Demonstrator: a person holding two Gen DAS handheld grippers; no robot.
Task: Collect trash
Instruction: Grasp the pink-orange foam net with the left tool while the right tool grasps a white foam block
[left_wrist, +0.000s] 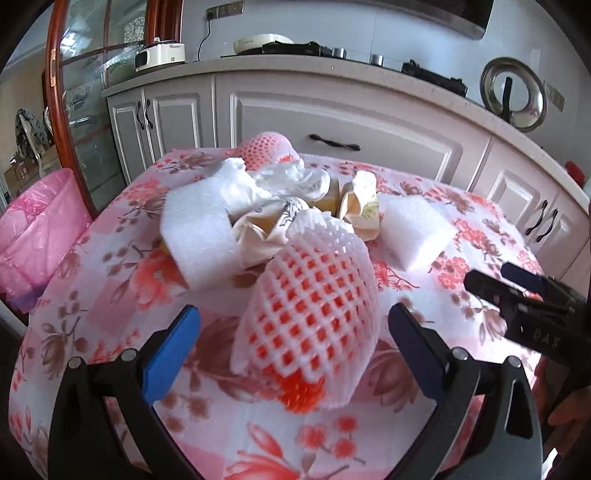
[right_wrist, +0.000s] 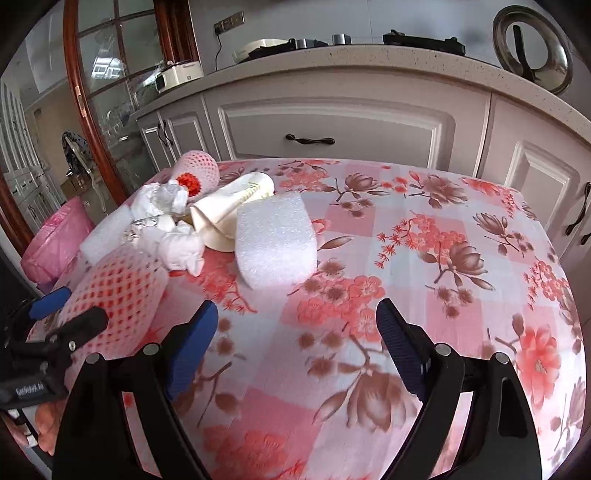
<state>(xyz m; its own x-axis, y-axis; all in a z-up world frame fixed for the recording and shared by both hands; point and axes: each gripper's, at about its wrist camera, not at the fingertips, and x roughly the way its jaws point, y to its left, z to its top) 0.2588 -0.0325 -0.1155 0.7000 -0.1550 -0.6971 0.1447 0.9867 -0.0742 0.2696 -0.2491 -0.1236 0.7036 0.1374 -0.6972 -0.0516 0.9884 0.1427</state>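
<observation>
The left gripper (left_wrist: 293, 345) points forward and downward, its blue-padded jaws spread wide, pressing on nothing. The right gripper (right_wrist: 297, 341) sits at the same downward slant, jaws likewise wide apart with nothing gripped between them. The two tools are side by side (each shows at the edge of the other's view). Part of a hand (left_wrist: 570, 413) shows at the left view's right edge.
</observation>
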